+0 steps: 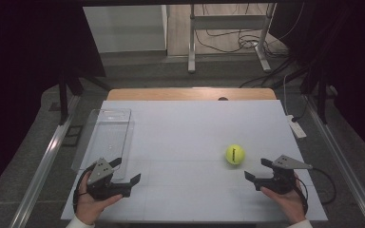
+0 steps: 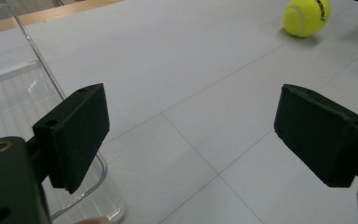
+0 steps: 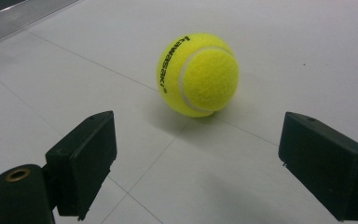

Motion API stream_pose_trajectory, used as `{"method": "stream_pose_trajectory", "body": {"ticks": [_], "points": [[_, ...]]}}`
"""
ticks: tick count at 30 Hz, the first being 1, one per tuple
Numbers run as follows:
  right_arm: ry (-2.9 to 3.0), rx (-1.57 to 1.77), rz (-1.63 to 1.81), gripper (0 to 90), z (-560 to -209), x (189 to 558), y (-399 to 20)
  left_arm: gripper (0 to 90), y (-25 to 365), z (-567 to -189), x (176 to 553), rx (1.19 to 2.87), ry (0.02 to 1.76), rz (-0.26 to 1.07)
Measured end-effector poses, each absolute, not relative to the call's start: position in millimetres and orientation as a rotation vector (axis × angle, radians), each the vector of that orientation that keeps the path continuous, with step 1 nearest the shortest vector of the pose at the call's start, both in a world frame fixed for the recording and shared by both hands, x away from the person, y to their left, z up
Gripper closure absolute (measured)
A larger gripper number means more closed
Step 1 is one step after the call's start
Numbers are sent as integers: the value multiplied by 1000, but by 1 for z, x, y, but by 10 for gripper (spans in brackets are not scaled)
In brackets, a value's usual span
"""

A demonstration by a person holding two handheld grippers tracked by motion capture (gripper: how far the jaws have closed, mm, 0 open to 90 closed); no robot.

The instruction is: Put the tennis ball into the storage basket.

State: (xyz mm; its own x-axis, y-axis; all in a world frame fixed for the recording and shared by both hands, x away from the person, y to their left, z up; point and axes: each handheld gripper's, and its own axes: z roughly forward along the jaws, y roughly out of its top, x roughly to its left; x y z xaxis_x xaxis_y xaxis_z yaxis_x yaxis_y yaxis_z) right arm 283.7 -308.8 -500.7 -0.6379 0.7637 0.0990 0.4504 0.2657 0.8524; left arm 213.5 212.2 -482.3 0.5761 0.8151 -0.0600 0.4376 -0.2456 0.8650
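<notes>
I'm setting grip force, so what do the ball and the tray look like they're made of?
Ball: fuzzy yellow felt, matte, with a white seam and black print; likely rubber underneath. Tray: clear hard plastic, glossy; the table shows through it and its rim catches light.

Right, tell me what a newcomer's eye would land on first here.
The yellow tennis ball stands out on the white table, just ahead of the open right gripper. At the table's left edge lies a clear plastic tray, with the open left gripper at its near end.
</notes>
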Motion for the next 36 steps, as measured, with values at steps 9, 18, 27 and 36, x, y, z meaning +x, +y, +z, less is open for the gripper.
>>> {"method": "stream_pose_trajectory", "body": {"ticks": [9,18,27,36], "points": [[2205,1125,1321,113,-501,283,-310,117,204,-473,216,1894,985,492],[2205,1128,1315,113,-502,284,-310,114,198,-471,223,1906,975,469],[2203,1125,1311,113,-502,284,-311,112,193,-469,232,1916,968,437],[2204,1119,1313,113,-502,284,-311,112,186,-466,241,1925,952,417]]}}
